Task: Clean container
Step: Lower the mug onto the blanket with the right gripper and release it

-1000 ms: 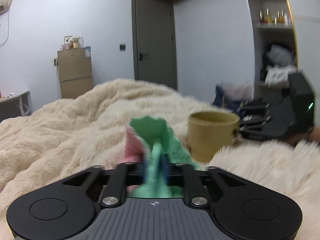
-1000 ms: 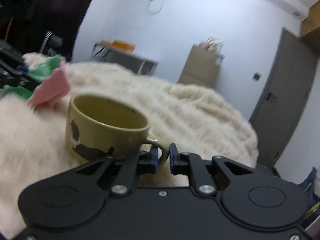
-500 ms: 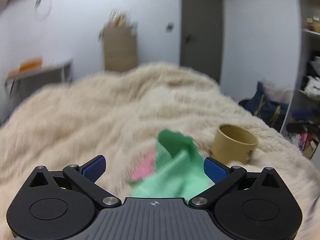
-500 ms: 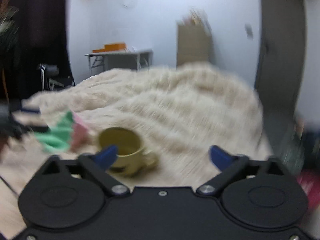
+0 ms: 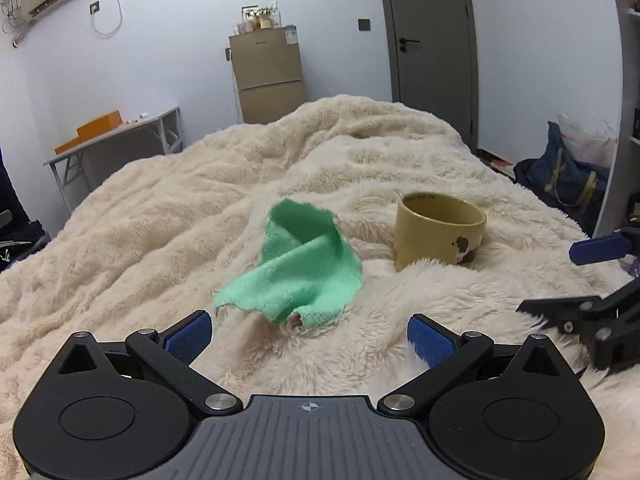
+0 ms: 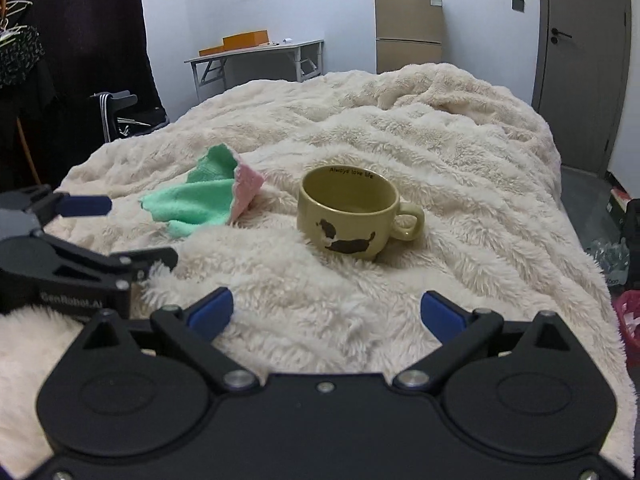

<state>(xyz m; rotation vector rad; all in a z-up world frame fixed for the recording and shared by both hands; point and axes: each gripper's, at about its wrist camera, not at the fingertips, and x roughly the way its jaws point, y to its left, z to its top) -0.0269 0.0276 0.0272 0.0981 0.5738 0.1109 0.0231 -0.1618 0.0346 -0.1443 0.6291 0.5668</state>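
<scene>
1. Left wrist view: 1 left gripper (image 5: 308, 334) with 2 blue pads (image 5: 188, 334) spread wide, nothing between them; 1 green cloth (image 5: 298, 268) lies crumpled just ahead of its fingertips, apart from both.
2. The same view shows 1 tan mug (image 5: 438, 236) ahead and to the right of this claw, well beyond its right pad, upright on the cream blanket (image 5: 160, 232) with its mouth up.
3. At the right edge, 1 finger of the right gripper (image 5: 600, 250) reaches in, clear of the mug.
4. The right wrist view shows 1 right gripper (image 6: 326, 312) with jaws wide and empty; the mug (image 6: 352, 216) stands ahead of it, slightly left of centre, not touched.
5. The mug's axis is vertical; its 1 handle (image 6: 408, 220) points right, across the claw's line. 1 dog figure faces the camera on its wall.
6. The cloth (image 6: 200, 196) lies ahead-left of this claw, near the mug's left side but apart; 1 pink face (image 6: 248, 188) shows.
7. The left gripper (image 6: 86, 232) sits at the left edge, open.
</scene>
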